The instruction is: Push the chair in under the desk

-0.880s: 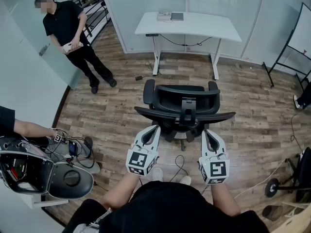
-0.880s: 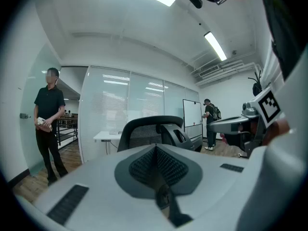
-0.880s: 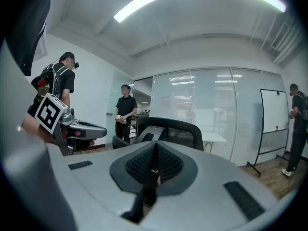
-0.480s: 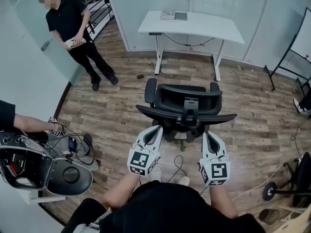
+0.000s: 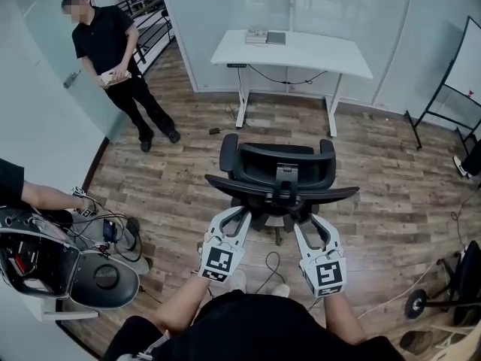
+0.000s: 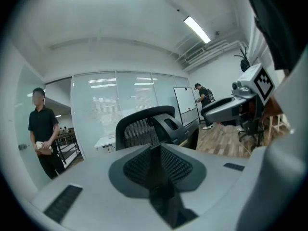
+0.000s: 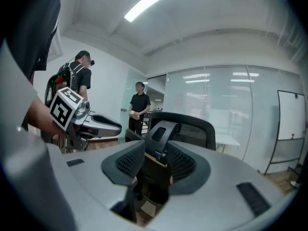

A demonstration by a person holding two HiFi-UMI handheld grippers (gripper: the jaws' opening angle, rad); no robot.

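Both tips: left gripper point(image 5: 240, 213) and right gripper point(image 5: 302, 224) level, at the back of the black mesh office chair point(image 5: 278, 168).
Head view only: chair's well short of the white rectangular desk point(image 5: 301, 47).
Left gripper view: jaws together, empty.
Right gripper view: jaws barely cracked, empty.

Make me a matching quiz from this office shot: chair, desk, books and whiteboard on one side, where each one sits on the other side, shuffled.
Things:
1. chair
2. desk
3. books
4. whiteboard

Places:
a. against the glass wall at the far side
b. at the room's right edge
c. on the desk top, toward its left end
d. out on the wood floor, apart from the desk

Pairs: 1-d, 2-a, 3-c, 4-b
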